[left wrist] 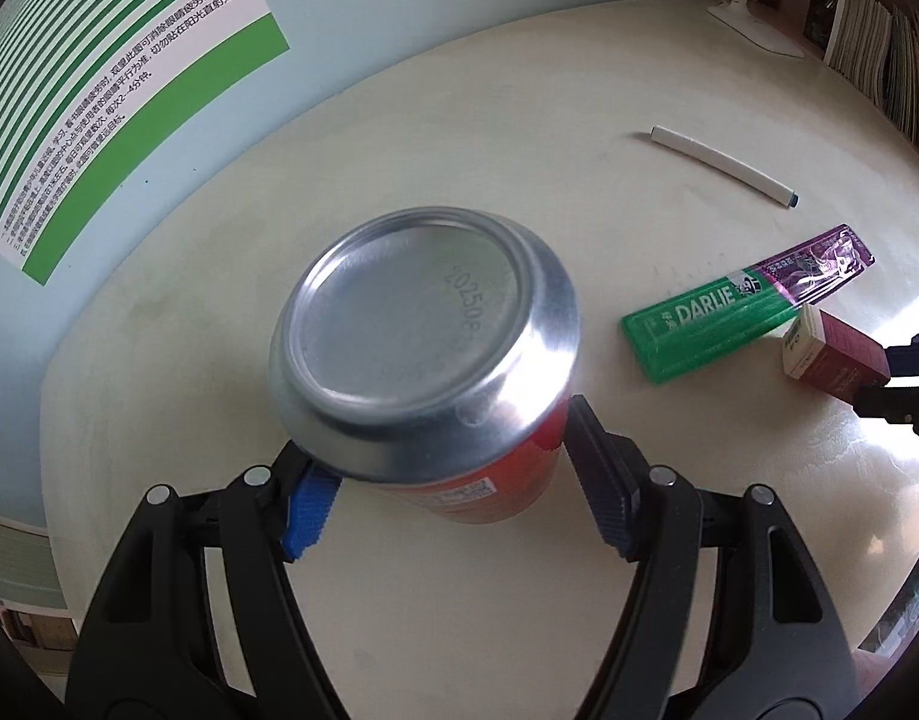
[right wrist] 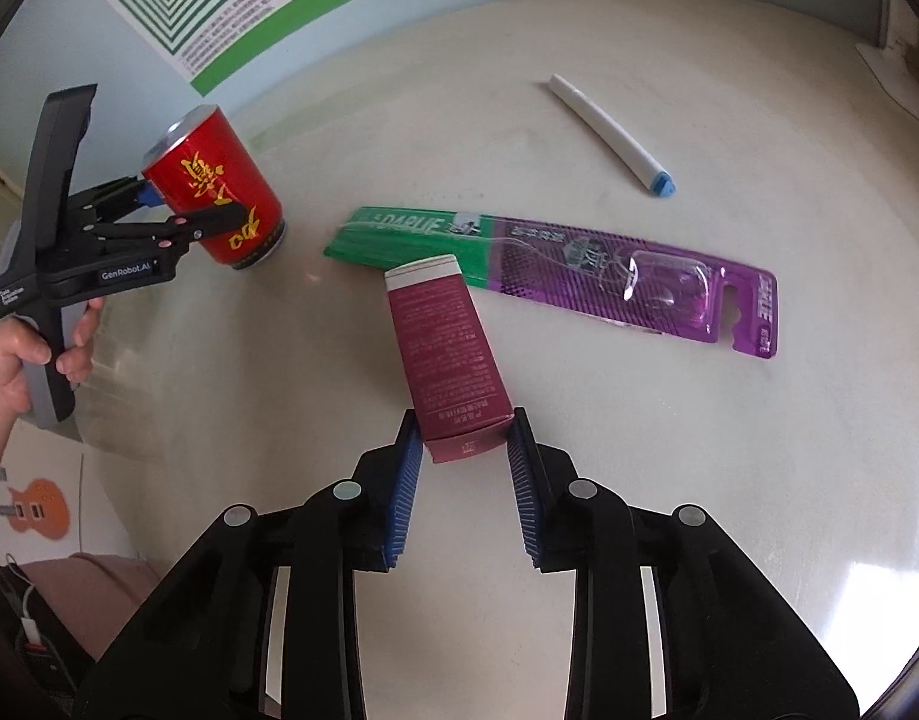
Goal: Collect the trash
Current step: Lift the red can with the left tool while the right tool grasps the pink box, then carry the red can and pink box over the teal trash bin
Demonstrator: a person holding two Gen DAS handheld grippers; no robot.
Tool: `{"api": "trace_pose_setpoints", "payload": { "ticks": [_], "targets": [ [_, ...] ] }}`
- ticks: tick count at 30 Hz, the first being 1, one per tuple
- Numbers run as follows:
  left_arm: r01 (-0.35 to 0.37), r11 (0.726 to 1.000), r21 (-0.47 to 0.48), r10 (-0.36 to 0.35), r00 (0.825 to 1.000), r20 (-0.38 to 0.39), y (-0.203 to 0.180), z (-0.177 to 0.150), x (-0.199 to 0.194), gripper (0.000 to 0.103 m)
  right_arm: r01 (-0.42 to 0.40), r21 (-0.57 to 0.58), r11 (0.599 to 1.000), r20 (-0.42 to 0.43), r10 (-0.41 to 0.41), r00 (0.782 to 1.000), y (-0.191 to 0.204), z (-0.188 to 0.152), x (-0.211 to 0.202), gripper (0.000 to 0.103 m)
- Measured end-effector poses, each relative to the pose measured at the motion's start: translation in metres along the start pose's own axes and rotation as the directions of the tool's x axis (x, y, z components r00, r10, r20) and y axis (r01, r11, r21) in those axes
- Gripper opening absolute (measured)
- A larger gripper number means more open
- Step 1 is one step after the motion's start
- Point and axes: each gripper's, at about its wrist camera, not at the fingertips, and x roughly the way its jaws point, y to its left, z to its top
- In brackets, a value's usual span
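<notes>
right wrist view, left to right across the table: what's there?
Left gripper shut on the red can → maroon box in the right gripper → purple end of the toothbrush pack. The white pen overlaps the pack's span, so it is left out.

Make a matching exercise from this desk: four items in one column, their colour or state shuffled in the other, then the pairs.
Items:
1. can
2. small box
3. toothbrush pack
4. pen

States:
A. lying free, white with a blue end
B. lying flat, green and purple
C. clamped in the left gripper, red
D. dark red, near end between the right gripper pads

Pairs: 1-C, 2-D, 3-B, 4-A
</notes>
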Motion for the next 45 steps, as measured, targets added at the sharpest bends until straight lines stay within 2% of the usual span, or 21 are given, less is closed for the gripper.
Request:
{"api": "trace_pose_setpoints", "payload": {
  "ticks": [7,14,21,26,29,33,36,39,45],
  "targets": [
    [-0.009,1.000,-0.019,0.010,0.999,0.046,-0.007,0.001,-0.024,0.068,-0.010,-0.025,1.000,0.064,0.012,0.998,0.004,0.009,-0.028,0.030],
    [0.010,1.000,0.008,-0.011,0.995,0.095,-0.029,0.009,-0.042,0.068,0.025,0.012,1.000,0.152,-0.027,0.988,-0.011,0.004,-0.068,0.030],
    [0.059,0.991,0.124,-0.075,0.989,0.131,-0.078,0.022,-0.054,0.068,0.091,0.127,0.988,0.229,-0.119,0.966,-0.039,-0.029,-0.113,0.030],
    [0.120,0.959,0.257,-0.162,0.975,0.149,-0.133,0.032,-0.064,0.068,0.147,0.264,0.953,0.264,-0.218,0.940,-0.060,-0.077,-0.146,0.030],
    [0.166,0.922,0.350,-0.229,0.962,0.148,-0.170,0.034,-0.071,0.068,0.178,0.363,0.914,0.275,-0.288,0.918,-0.068,-0.111,-0.164,0.030],
    [0.229,0.843,0.486,-0.324,0.938,0.120,-0.229,0.029,-0.080,0.068,0.212,0.508,0.835,0.274,-0.389,0.879,-0.078,-0.170,-0.192,0.030],
    [0.270,0.752,0.601,-0.398,0.913,0.088,-0.280,0.015,-0.090,0.068,0.233,0.614,0.754,0.258,-0.470,0.844,-0.080,-0.222,-0.212,0.030],
    [0.296,0.656,0.695,-0.453,0.890,0.048,-0.325,-0.006,-0.101,0.068,0.236,0.716,0.657,0.229,-0.540,0.810,-0.074,-0.273,-0.225,0.030],
    [0.330,0.464,0.822,-0.531,0.846,-0.040,-0.406,-0.062,-0.136,0.068,0.203,0.869,0.451,0.156,-0.639,0.753,-0.052,-0.383,-0.243,0.030]
  ]
}}
